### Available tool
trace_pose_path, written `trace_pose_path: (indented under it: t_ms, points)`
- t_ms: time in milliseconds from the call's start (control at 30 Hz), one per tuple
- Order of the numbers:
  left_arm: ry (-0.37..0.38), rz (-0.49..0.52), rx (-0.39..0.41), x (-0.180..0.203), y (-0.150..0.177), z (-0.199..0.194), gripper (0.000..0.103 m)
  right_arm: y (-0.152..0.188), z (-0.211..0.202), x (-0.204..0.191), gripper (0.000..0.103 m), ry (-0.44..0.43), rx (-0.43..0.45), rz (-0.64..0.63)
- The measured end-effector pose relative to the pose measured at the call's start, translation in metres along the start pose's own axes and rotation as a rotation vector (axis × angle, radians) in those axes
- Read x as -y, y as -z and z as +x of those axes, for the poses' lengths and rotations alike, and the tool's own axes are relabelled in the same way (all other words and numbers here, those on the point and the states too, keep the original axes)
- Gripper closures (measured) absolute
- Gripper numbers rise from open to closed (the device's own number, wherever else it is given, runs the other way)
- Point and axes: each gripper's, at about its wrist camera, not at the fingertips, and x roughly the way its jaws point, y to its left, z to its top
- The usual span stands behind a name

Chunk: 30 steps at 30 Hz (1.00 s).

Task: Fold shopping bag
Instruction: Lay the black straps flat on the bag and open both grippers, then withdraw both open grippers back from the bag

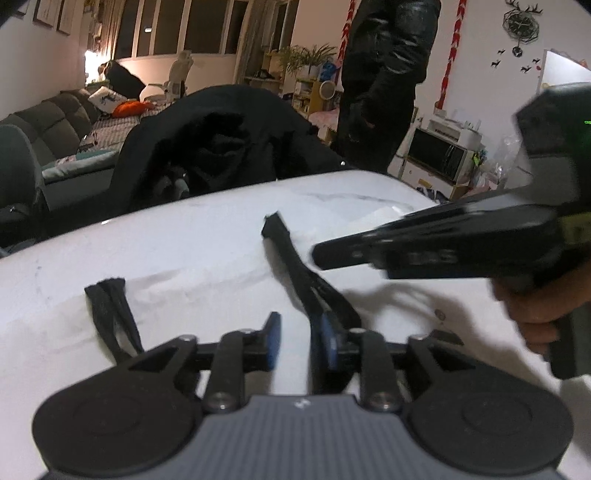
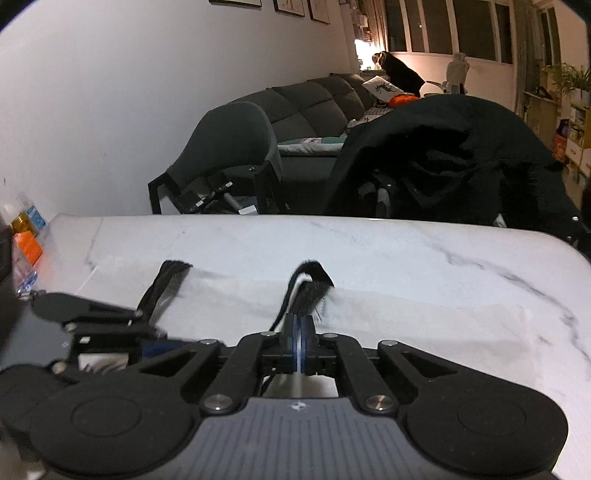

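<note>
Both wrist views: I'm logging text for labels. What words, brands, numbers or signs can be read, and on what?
No text reads clearly.
Left gripper body: small white logo mark, no letters.
Right gripper body: same small logo, no letters.
Right gripper's side, in the left view: raised marks, too blurred.
Orange and blue packs at the table edge: print too small.
Wall clock: no numerals legible.

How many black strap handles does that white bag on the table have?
2. One handle lies flat toward the left; the other handle runs up between the left gripper fingers. Any others would be hidden underneath.
</note>
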Motion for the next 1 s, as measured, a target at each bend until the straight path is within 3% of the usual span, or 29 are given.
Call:
trace_pose_path:
  t_ms: [67, 467, 1000]
  points:
    - [-0.012, 0.001, -0.004, 0.003, 0.001, -0.004, 0.07, 0.005, -0.012, 0.003, 0.093, 0.018, 0.007, 0.014]
    - [-0.073, 0.0, 0.019, 0.013, 0.002, -0.035, 0.062, 0.046, -0.079, 0.016, 0.07, 0.089, -0.003, 0.09]
    - [-0.104, 0.03, 0.044, 0.044, 0.026, -0.093, 0.052, 0.084, -0.136, -0.008, 0.054, 0.102, 0.025, 0.056]
